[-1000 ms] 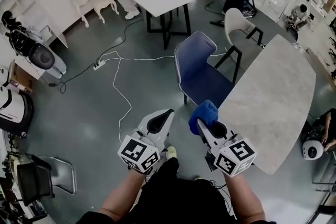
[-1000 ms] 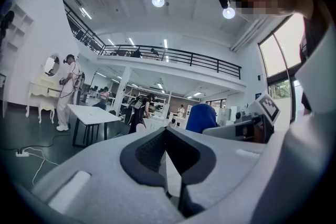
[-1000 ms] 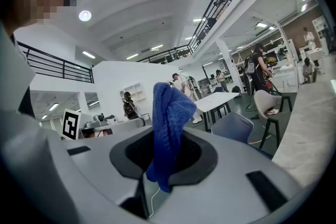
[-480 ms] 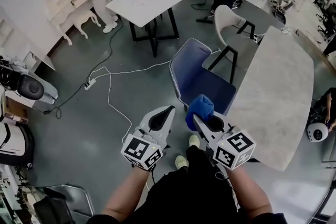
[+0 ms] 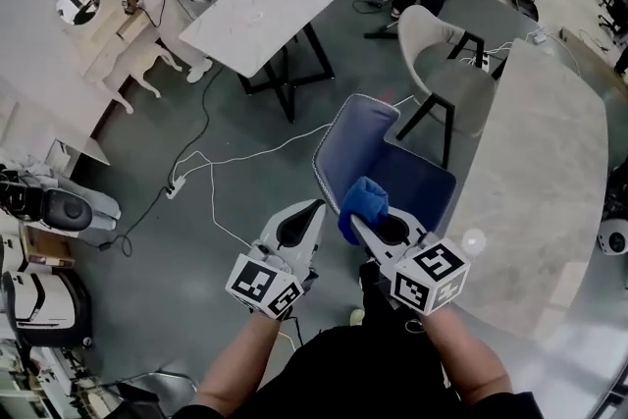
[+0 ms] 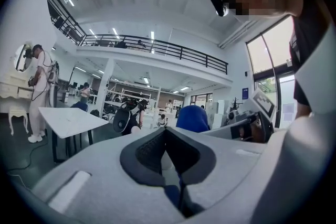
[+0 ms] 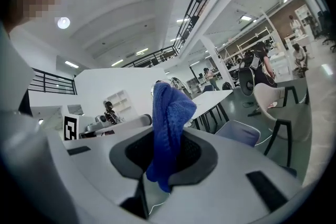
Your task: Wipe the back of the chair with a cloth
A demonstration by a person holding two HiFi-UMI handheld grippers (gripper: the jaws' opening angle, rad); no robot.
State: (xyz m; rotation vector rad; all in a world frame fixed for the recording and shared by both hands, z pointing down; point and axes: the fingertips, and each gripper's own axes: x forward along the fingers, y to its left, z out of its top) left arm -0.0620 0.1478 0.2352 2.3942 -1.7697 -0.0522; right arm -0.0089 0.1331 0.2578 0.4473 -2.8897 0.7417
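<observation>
A blue chair [image 5: 378, 157] with a pale rim stands on the grey floor just ahead of me, its back [image 5: 355, 140] turned toward my grippers. My right gripper [image 5: 355, 216] is shut on a bunched blue cloth [image 5: 362, 202], held above the near edge of the chair. From the right gripper view the cloth [image 7: 168, 131] stands up out of the closed jaws, and the chair [image 7: 239, 132] lies beyond. My left gripper [image 5: 306, 214] hangs beside it to the left, jaws together and holding nothing. The cloth [image 6: 192, 118] shows past it in the left gripper view.
A long marble table [image 5: 545, 172] runs along the right, close to the chair. A grey chair [image 5: 442, 64] stands behind the blue one, a white table [image 5: 257, 10] farther back. White cables [image 5: 221, 167] trail across the floor at left. People stand at the back.
I have stepped closer: the blue chair has slid toward the grippers and now lies right under the cloth. Both grippers keep their hold and spacing.
</observation>
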